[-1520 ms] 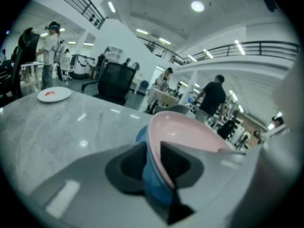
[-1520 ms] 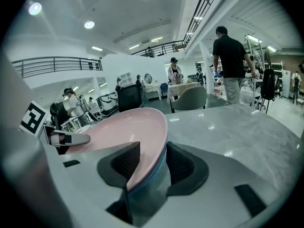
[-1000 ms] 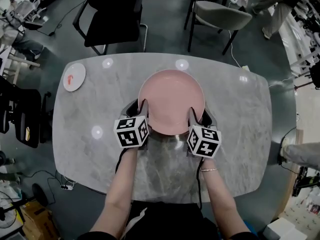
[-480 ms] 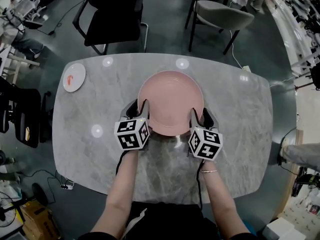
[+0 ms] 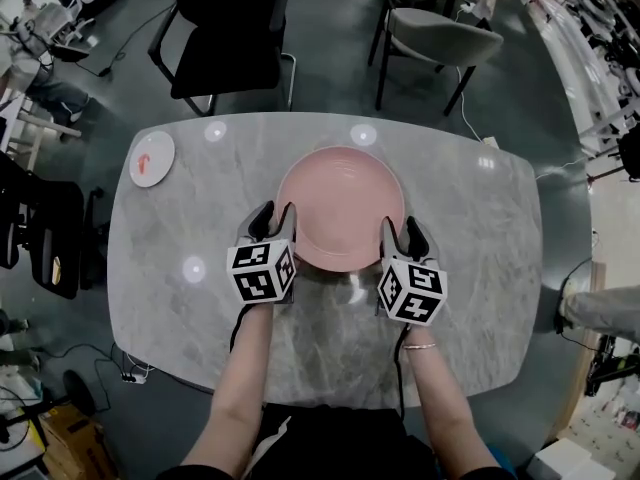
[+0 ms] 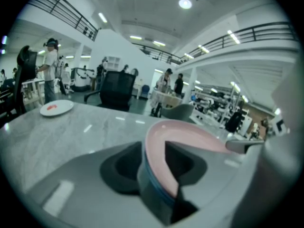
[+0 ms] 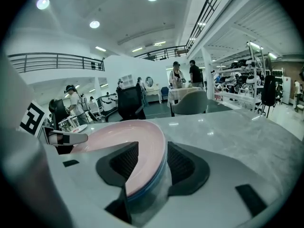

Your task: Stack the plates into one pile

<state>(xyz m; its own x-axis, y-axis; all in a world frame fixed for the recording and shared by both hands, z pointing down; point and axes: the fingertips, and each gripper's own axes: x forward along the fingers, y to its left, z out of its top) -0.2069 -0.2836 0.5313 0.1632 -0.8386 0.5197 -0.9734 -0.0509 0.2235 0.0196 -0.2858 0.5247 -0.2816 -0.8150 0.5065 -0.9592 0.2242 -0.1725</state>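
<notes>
With the pink plate (image 5: 340, 206) resting on a blue plate (image 7: 148, 184) mid-surface (image 5: 470, 268), rim between your opening left tongs (image 5: 275, 216) and spread right tongs (image 5: 401, 230), draw both straight back without nudging it.

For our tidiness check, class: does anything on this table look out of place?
Yes: the small white plate sits alone at the far left corner of the table, apart from the pink-topped pile.

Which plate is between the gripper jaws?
The large pink plate: its rim runs between the jaws of the left gripper, which are opening, and of the right gripper. The small white plate lies far off to the left, near neither.
</notes>
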